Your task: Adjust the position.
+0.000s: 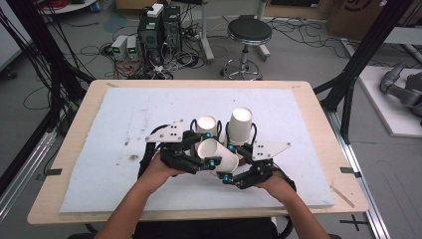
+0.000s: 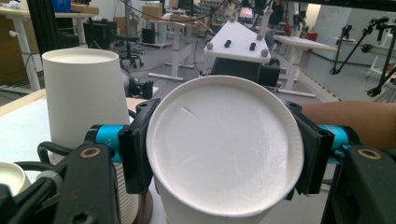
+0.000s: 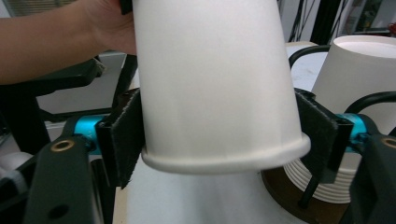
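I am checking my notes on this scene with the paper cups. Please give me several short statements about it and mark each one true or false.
1. The left gripper has its fingers pressed on the base end of a white paper cup. True.
2. That cup stands upright on the table. False: it is lifted and tilted between the two grippers.
3. The right gripper has the same cup's rim end between its fingers. True.
4. The other cups are red. False: the inverted cup and the cup beside it are white.
5. A stool stands beyond the table. True.
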`<move>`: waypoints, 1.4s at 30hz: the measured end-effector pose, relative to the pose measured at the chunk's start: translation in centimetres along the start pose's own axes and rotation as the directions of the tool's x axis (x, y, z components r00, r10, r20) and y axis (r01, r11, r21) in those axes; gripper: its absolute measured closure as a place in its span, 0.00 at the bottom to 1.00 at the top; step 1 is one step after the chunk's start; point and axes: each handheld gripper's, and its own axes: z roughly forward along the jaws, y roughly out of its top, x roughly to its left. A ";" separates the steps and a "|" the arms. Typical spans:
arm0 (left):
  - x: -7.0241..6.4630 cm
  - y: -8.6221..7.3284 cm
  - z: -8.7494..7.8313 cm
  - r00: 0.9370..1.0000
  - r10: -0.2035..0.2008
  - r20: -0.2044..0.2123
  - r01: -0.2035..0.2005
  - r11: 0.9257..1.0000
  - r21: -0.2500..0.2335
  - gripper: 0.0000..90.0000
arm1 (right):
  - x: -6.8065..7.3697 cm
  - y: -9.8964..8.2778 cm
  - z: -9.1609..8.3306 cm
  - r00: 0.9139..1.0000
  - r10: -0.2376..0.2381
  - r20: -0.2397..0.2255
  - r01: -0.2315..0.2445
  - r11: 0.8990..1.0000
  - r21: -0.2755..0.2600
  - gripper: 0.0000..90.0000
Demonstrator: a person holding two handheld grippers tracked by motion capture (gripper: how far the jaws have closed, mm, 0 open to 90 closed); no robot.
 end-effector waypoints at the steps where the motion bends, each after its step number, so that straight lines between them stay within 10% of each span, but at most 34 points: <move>1: 0.0 -0.1 0.0 1.000 -0.001 0.000 0.001 1.000 0.006 0.40 | 0.0 0.0 0.0 1.000 0.000 -0.003 0.000 1.000 0.004 0.30; 11: 0.1 -0.1 -0.5 0.999 0.022 -0.028 -0.017 0.986 0.167 0.34 | -0.1 0.0 0.0 0.999 -0.034 0.015 0.032 0.996 0.078 0.32; 27: 0.3 -0.8 -0.7 0.997 -0.016 0.069 0.015 1.000 0.021 0.40 | 0.2 0.1 0.0 0.999 0.005 -0.032 -0.004 0.999 0.035 0.21; 37: 0.2 -1.0 -0.4 0.996 -0.013 0.084 0.013 1.000 0.011 0.40 | 0.2 0.2 -0.5 0.997 -0.031 -0.067 0.031 1.000 -0.002 0.35; 42: 0.1 -1.2 -0.6 0.997 -0.025 0.073 0.020 0.997 0.079 0.37 | 0.2 0.2 -0.5 0.997 -0.042 -0.070 0.045 0.998 0.039 0.37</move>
